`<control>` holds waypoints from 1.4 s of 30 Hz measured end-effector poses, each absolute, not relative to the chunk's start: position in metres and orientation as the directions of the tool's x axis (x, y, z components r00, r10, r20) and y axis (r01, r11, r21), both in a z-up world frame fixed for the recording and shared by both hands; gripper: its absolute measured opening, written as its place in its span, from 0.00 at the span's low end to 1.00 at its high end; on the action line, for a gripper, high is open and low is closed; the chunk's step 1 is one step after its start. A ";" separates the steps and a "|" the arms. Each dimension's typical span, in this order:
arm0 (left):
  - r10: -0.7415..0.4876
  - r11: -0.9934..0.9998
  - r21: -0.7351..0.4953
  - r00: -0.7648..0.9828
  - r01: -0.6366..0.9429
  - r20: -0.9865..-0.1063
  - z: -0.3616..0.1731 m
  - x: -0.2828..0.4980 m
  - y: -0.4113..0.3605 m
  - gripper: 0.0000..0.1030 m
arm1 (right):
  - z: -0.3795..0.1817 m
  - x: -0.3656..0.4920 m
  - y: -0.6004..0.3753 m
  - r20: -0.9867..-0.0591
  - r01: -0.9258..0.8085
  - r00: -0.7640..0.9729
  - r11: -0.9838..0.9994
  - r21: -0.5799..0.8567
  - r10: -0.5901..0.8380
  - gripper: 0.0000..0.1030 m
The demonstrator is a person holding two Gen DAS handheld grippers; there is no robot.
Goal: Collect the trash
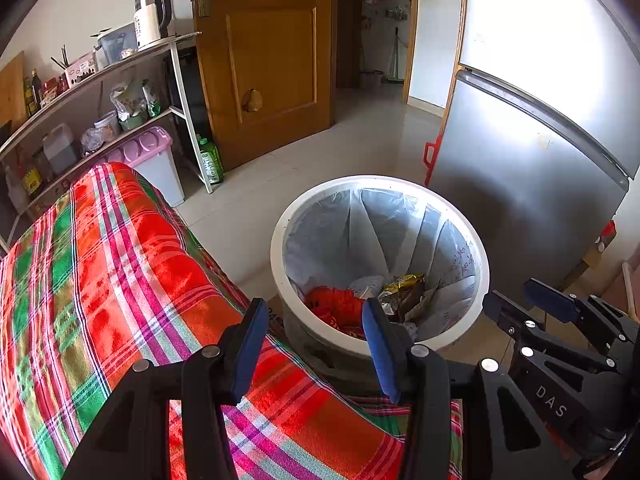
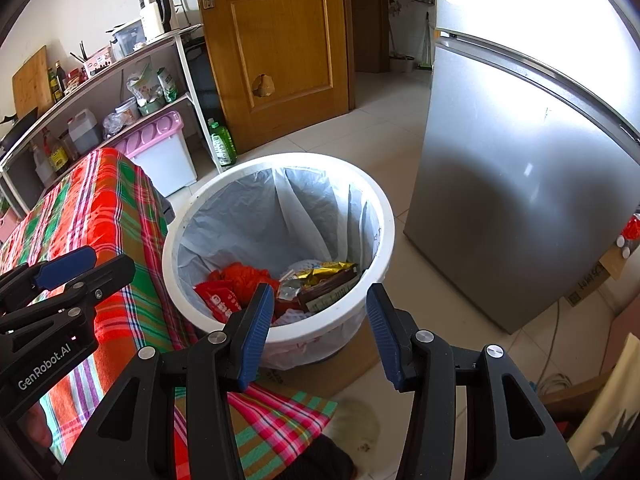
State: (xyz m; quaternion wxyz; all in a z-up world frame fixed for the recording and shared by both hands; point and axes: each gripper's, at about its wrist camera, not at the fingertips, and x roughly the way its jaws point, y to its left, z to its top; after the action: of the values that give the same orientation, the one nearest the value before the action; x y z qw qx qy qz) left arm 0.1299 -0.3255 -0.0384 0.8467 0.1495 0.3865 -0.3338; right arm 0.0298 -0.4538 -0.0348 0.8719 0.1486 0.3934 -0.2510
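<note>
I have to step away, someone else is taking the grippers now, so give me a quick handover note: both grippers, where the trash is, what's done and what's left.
Left gripper: open, holding nothing, over the edge of the plaid-covered table, aimed toward the bin.
Right gripper: open, holding nothing, pointing down at the bin.
White bin: on the floor between the table and the fridge, with a liner.
Done: red wrappers and a gold snack packet lie in the bin.
Left: no loose trash shows on the table or floor in either view; look around for more before stopping.
</note>
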 end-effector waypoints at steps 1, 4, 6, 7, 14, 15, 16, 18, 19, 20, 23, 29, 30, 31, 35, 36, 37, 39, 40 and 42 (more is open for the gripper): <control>-0.449 0.732 -0.004 0.478 0.681 -0.755 -0.039 0.130 -0.326 0.47 | -0.035 0.030 -0.454 -0.760 0.554 0.566 0.830 0.063 -0.320 0.48; -0.447 0.734 -0.004 0.479 0.680 -0.755 -0.040 0.131 -0.326 0.47 | -0.034 0.030 -0.454 -0.760 0.554 0.565 0.830 0.062 -0.320 0.48; -0.447 0.734 -0.004 0.480 0.679 -0.755 -0.039 0.131 -0.326 0.47 | -0.034 0.030 -0.454 -0.761 0.554 0.564 0.830 0.061 -0.321 0.48; -0.448 0.734 -0.004 0.480 0.679 -0.754 -0.039 0.131 -0.326 0.47 | -0.033 0.030 -0.455 -0.761 0.554 0.563 0.830 0.060 -0.321 0.48; -0.446 0.734 -0.004 0.478 0.679 -0.756 -0.039 0.130 -0.325 0.47 | -0.032 0.030 -0.454 -0.761 0.553 0.563 0.831 0.059 -0.321 0.48; -0.445 0.735 -0.004 0.479 0.678 -0.756 -0.039 0.130 -0.325 0.47 | -0.033 0.030 -0.454 -0.761 0.553 0.564 0.831 0.060 -0.320 0.48; -0.446 0.735 -0.003 0.480 0.678 -0.755 -0.039 0.130 -0.325 0.47 | -0.033 0.030 -0.454 -0.761 0.553 0.564 0.831 0.059 -0.321 0.48; -0.446 0.735 -0.003 0.479 0.678 -0.756 -0.040 0.131 -0.325 0.47 | -0.033 0.031 -0.454 -0.762 0.553 0.563 0.831 0.059 -0.321 0.48; -0.445 0.735 -0.003 0.479 0.678 -0.757 -0.040 0.131 -0.325 0.47 | -0.033 0.031 -0.454 -0.761 0.553 0.564 0.831 0.059 -0.321 0.48; -0.446 0.734 -0.004 0.478 0.679 -0.756 -0.040 0.131 -0.325 0.47 | -0.033 0.031 -0.454 -0.761 0.553 0.563 0.831 0.059 -0.321 0.48; -0.446 0.734 -0.004 0.478 0.679 -0.756 -0.041 0.131 -0.325 0.47 | -0.033 0.031 -0.454 -0.762 0.554 0.562 0.830 0.057 -0.323 0.48; -0.444 0.736 -0.004 0.477 0.677 -0.758 -0.041 0.130 -0.325 0.47 | -0.033 0.031 -0.454 -0.762 0.555 0.560 0.830 0.055 -0.325 0.48; -0.443 0.736 -0.003 0.477 0.677 -0.759 -0.041 0.130 -0.325 0.47 | -0.033 0.031 -0.454 -0.763 0.555 0.560 0.830 0.055 -0.324 0.48; -0.443 0.735 -0.004 0.477 0.678 -0.759 -0.041 0.130 -0.325 0.47 | -0.033 0.031 -0.454 -0.763 0.555 0.560 0.830 0.055 -0.323 0.48; -0.443 0.735 -0.003 0.477 0.678 -0.759 -0.041 0.130 -0.325 0.47 | -0.034 0.031 -0.453 -0.763 0.555 0.560 0.830 0.055 -0.324 0.48; -0.443 0.735 -0.003 0.477 0.678 -0.759 -0.041 0.130 -0.325 0.47 | -0.034 0.031 -0.453 -0.763 0.555 0.560 0.830 0.055 -0.324 0.48; -0.443 0.735 -0.003 0.477 0.678 -0.759 -0.041 0.130 -0.325 0.47 | -0.034 0.031 -0.453 -0.763 0.555 0.560 0.830 0.055 -0.323 0.48; -0.442 0.735 -0.003 0.477 0.678 -0.760 -0.041 0.130 -0.325 0.47 | -0.033 0.031 -0.453 -0.763 0.556 0.559 0.830 0.054 -0.325 0.48; -0.443 0.735 -0.003 0.476 0.678 -0.760 -0.041 0.130 -0.325 0.47 | -0.034 0.031 -0.454 -0.763 0.556 0.559 0.829 0.055 -0.325 0.48; -0.444 0.735 -0.004 0.476 0.678 -0.759 -0.041 0.130 -0.325 0.47 | -0.035 0.031 -0.453 -0.763 0.557 0.558 0.828 0.054 -0.325 0.48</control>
State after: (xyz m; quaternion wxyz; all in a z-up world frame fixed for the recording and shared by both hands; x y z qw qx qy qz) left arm 0.1303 -0.3253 -0.0409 0.8458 0.1505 0.3898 -0.3317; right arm 0.0312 -0.4534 -0.0345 0.8704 0.1465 0.3958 -0.2536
